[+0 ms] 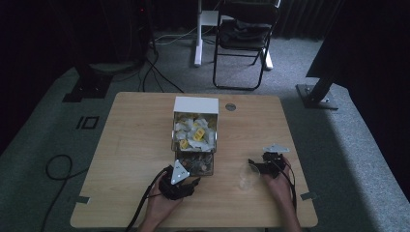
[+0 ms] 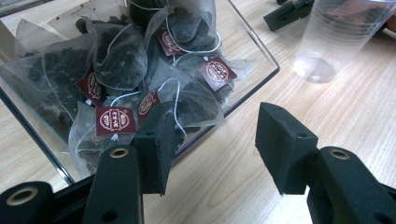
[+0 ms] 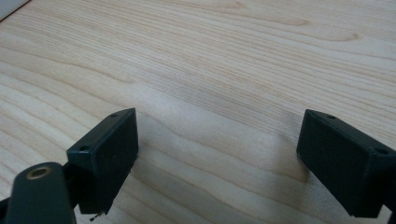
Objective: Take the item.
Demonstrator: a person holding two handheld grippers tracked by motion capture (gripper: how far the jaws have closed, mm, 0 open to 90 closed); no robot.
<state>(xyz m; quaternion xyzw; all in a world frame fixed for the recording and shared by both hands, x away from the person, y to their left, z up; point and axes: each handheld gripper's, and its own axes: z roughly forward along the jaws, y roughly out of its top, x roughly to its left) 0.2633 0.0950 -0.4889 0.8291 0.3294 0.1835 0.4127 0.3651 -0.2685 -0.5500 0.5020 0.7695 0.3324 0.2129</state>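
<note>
Maroon tags [image 2: 116,120] with unreadable gold print hang from tea bags [image 2: 191,100]; left gripper [image 2: 212,149] and right gripper [image 3: 217,161] gape empty.

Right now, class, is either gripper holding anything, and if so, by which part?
Nothing is held. The left gripper is open beside the clear box of tea bags; the right gripper is open over bare table.

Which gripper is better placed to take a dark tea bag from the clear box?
Left: the left gripper is open at the clear box of dark tea bags.

Clear cup [image 1: 247,177] by R gripper [image 1: 255,166]
</note>
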